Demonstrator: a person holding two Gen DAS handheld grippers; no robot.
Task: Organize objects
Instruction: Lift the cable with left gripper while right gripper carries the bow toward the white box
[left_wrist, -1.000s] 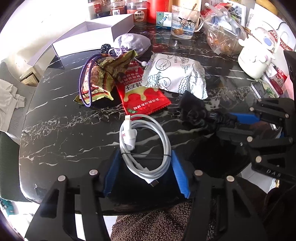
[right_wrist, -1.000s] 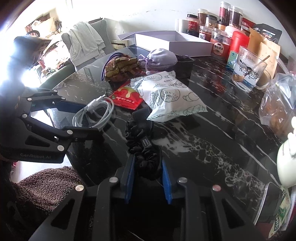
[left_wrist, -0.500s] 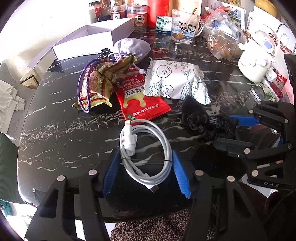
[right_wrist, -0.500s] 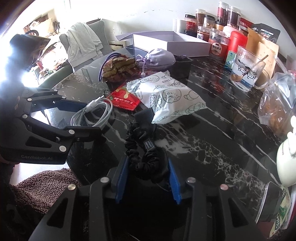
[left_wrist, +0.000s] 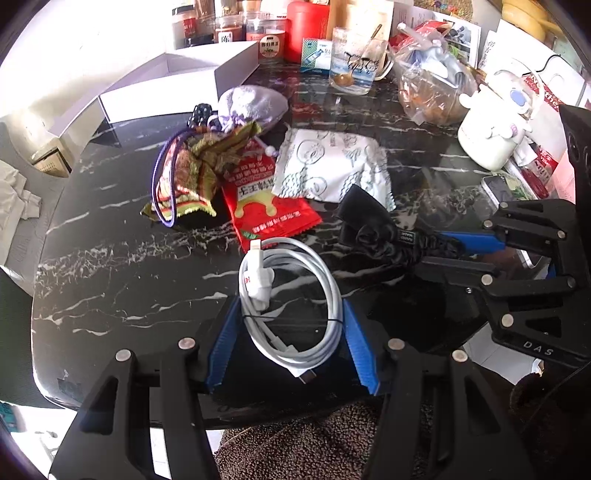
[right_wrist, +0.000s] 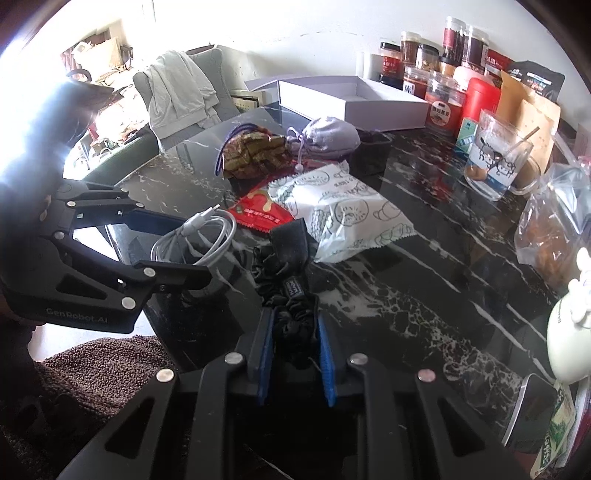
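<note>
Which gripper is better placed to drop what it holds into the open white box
Left. The open white cardboard box sits far left on the table, on the left gripper side, holding the coiled white charging cable. The right gripper grips the black fabric scrunchie, farther away.

On the side of the left gripper you are reading "GenRobot.AI" in pale letters. The right gripper is showing the letters "DAS" near its lower edge, the rest being cut off. The red snack packet is carrying white Chinese characters, too distorted to read with confidence. The small tag on the black hair scrunchie is bearing tiny print that is staying illegible. Jar labels at the back are too blurred to read.
</note>
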